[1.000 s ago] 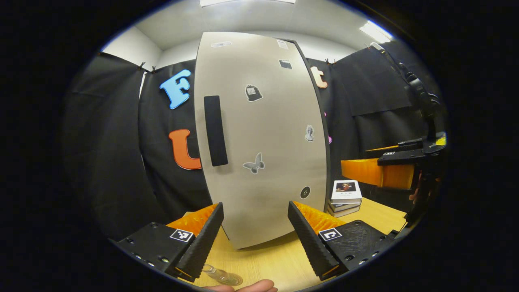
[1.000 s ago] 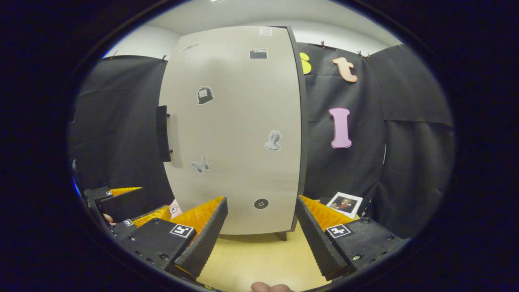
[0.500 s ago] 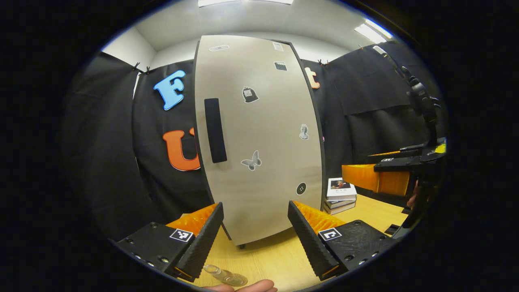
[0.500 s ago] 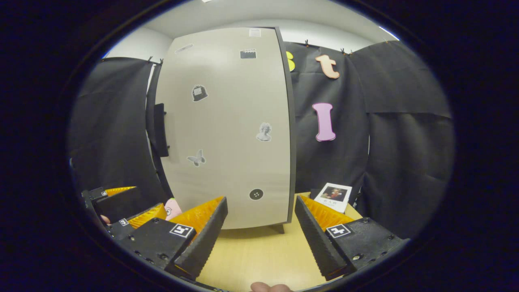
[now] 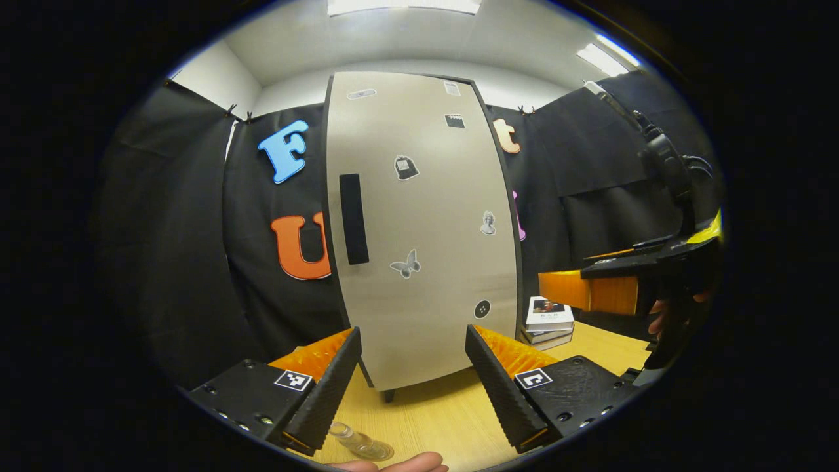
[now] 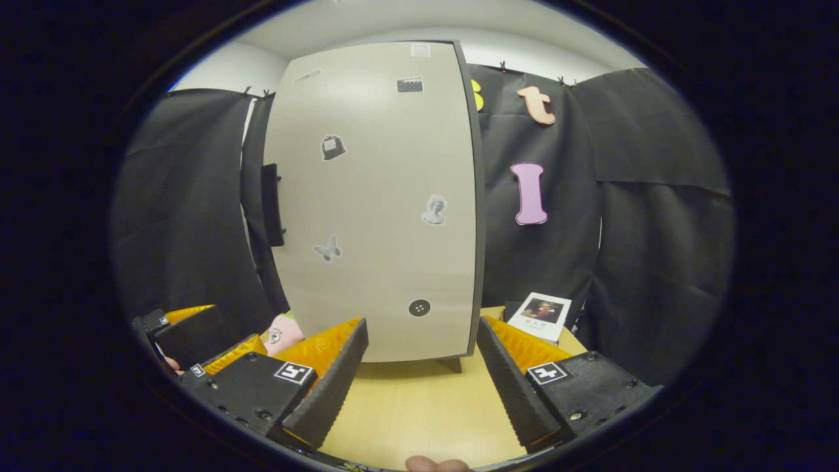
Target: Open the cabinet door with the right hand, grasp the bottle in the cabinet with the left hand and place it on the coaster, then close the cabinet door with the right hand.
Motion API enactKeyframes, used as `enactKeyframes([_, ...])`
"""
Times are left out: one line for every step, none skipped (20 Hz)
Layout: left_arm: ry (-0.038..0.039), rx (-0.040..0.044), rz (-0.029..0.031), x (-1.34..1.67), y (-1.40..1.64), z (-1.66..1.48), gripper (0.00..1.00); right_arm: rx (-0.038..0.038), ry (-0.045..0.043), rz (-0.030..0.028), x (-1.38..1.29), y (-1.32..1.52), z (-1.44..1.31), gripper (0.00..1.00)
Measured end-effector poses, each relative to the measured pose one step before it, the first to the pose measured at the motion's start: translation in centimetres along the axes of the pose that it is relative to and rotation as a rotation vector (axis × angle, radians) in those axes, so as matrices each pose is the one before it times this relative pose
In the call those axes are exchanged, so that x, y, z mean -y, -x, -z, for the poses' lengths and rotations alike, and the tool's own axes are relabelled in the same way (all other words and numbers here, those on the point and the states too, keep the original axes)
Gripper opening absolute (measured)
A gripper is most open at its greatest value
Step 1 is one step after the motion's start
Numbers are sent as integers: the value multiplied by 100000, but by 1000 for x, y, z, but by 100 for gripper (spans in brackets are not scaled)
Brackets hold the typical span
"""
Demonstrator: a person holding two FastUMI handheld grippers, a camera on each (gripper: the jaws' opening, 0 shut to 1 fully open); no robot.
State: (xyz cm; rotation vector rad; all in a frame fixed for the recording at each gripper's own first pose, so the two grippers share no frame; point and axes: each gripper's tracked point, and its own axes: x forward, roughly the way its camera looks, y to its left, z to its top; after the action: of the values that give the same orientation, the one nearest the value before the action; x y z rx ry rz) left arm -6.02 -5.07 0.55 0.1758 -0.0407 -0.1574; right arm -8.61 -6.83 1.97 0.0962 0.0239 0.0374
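Plainly, the cabinet door (image 5: pixel 426 229) stands shut, flush with the cabinet's edge in both views, so whatever is inside is hidden. A small clear thing (image 5: pixel 360 444) lies on the table (image 5: pixel 432 419) at the bottom edge of the left gripper view, just under the left gripper (image 5: pixel 413 334); I cannot tell whether it is the bottle, nor make out a coaster. Both the left gripper and the right gripper (image 6: pixel 423 324) are spread wide and hold nothing. A shut door fits the bottle waiting inside or already taken out. The handle (image 6: pixel 272 204) runs upright along the door's left edge, up and left of the right gripper (which sits nearer the hinge side).
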Motion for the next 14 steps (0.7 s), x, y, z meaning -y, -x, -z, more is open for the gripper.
enactKeyframes([-440,111,-1321,-308,47,-154,96,80,-256,-748,37,25,247,100])
enactKeyframes([87,167,-682,-109,51,-182,100,-255,-582,-522,82,66,324,100])
enactKeyframes([646,-341,-190,-15,79,-79,96,315,-1019,-194,106,88,87,100])
enactKeyframes([247,46,-616,-173,183,-79,96,1293,-1596,-375,43,186,-34,100])
enactKeyframes([-324,-378,-435,-252,165,0,96,1380,-1333,-321,-25,93,52,100])
enactKeyframes([-824,-434,-1015,-403,256,8,96,1101,-1062,-204,-17,126,178,100])
enactKeyframes([-802,-252,-798,-444,418,-40,96,296,-890,-235,-23,94,234,100])
enactKeyframes([-913,-125,-156,-115,239,-18,96,-289,-936,-490,-19,93,275,100])
enactKeyframes([-959,398,-590,-288,320,-128,96,-345,-951,-385,-108,150,211,100])
enactKeyframes([-883,359,-147,-225,261,-72,96,386,-734,-8,54,205,-52,100])
enactKeyframes([-762,48,52,-98,113,11,96,824,-513,-19,49,143,-170,100])
enactKeyframes([-514,-60,-75,-16,135,56,96,645,2,294,147,194,-112,100])
enactKeyframes([-187,400,-148,-182,110,-160,96,113,330,271,89,165,-8,100])
enactKeyframes([95,1105,-59,-87,74,-332,96,168,155,231,105,138,-96,100])
